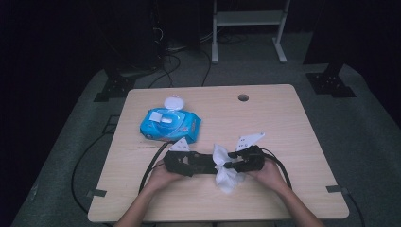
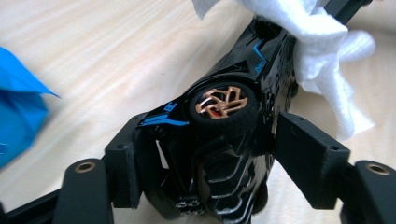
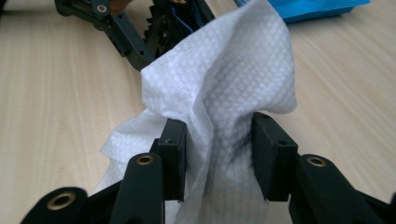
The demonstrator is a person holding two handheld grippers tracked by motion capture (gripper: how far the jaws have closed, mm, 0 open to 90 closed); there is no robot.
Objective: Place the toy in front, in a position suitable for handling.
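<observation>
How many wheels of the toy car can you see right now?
1: a bronze-spoked wheel on the side of the black toy car facing up in the left gripper view. The other wheels may be hidden by the car's body and the white wipe.

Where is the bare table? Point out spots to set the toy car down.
Free: the right side of the table, from the cable hole toward the near edge, and the near-left corner. Crowded: the middle, where the left gripper, black toy car, white wipe and right gripper meet, behind them the blue wipes pack.
</observation>
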